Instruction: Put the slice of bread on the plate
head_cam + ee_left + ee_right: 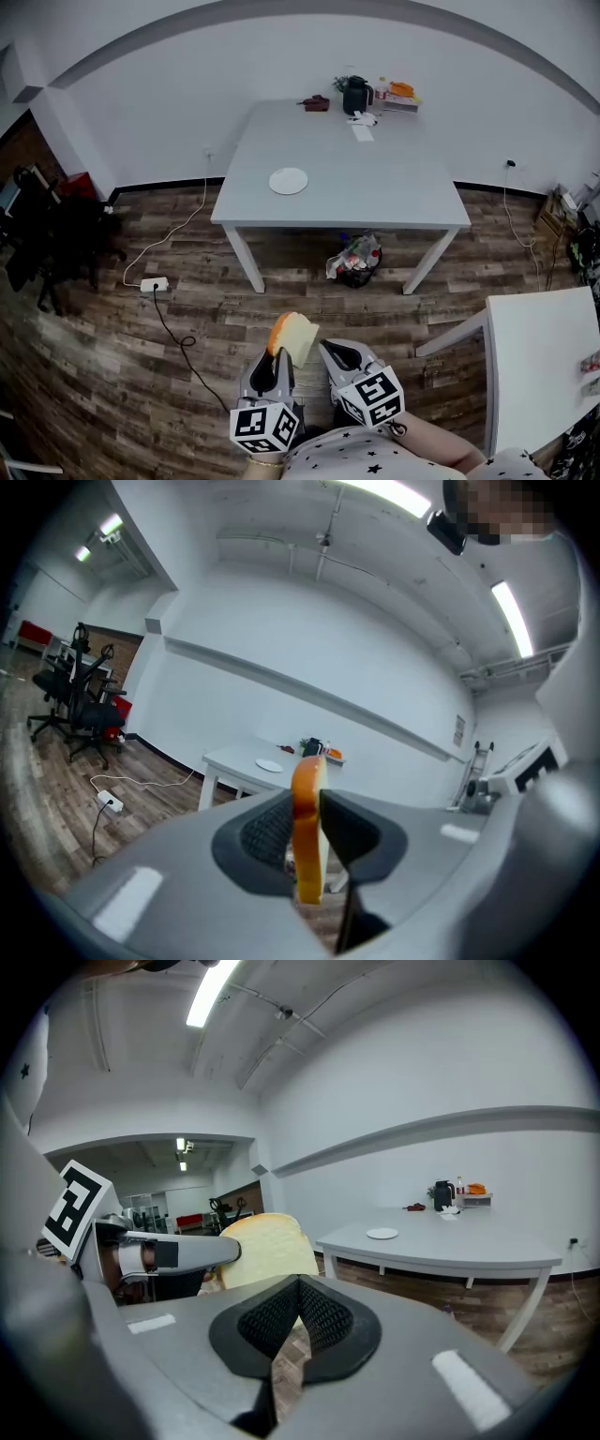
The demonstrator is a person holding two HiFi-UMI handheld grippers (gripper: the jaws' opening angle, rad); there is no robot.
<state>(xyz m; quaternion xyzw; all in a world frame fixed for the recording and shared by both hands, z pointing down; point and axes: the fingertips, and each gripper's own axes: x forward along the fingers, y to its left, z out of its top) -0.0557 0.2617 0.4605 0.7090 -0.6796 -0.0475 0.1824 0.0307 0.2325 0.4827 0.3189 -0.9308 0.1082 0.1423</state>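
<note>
Golden-crusted bread (292, 336) stands on edge, clamped between the jaws of the left gripper (279, 364). Its rounded top rises above the pads, and its pale face is turned right toward the right gripper (335, 353). That gripper sits just beside it on the right, with its jaws together. Both grippers are near, over the wooden floor (141, 375), well apart from the grey table (394, 192) on the far side. The white plate (288, 181) lies on the table's near left part. A black jug (356, 96) stands at the table's far edge, and a bin (356, 264) sits under the table.
</note>
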